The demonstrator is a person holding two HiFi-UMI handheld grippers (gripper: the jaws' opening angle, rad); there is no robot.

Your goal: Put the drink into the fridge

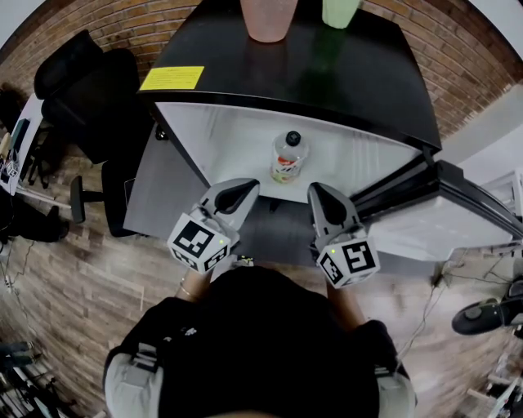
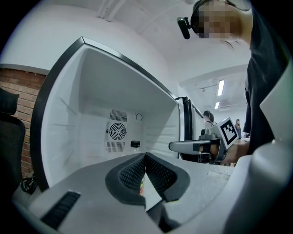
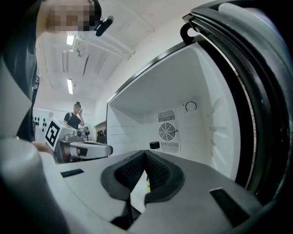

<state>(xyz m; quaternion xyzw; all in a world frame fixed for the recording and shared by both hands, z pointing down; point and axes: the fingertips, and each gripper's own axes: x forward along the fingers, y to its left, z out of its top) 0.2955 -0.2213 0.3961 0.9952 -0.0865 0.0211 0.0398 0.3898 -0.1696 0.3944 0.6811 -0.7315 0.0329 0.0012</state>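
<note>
The drink, a clear bottle [image 1: 289,157] with a black cap, stands upright on the white floor of the open fridge [image 1: 221,131]. In the left gripper view only its cap [image 2: 135,144] shows above the jaws, in front of the back-wall fan. In the right gripper view the same cap [image 3: 154,145] peeks over the jaws. My left gripper [image 1: 243,190] and right gripper [image 1: 319,196] hover side by side just outside the fridge opening, short of the bottle. Both are shut with nothing between them, the pads meeting in the left gripper [image 2: 144,156] and the right gripper [image 3: 145,153].
The fridge door [image 1: 458,212] stands open at the right. A pink cup [image 1: 268,18] and a green cup [image 1: 340,11] stand on the black fridge top, which carries a yellow sticker [image 1: 172,78]. A black office chair [image 1: 90,98] is to the left on the wooden floor.
</note>
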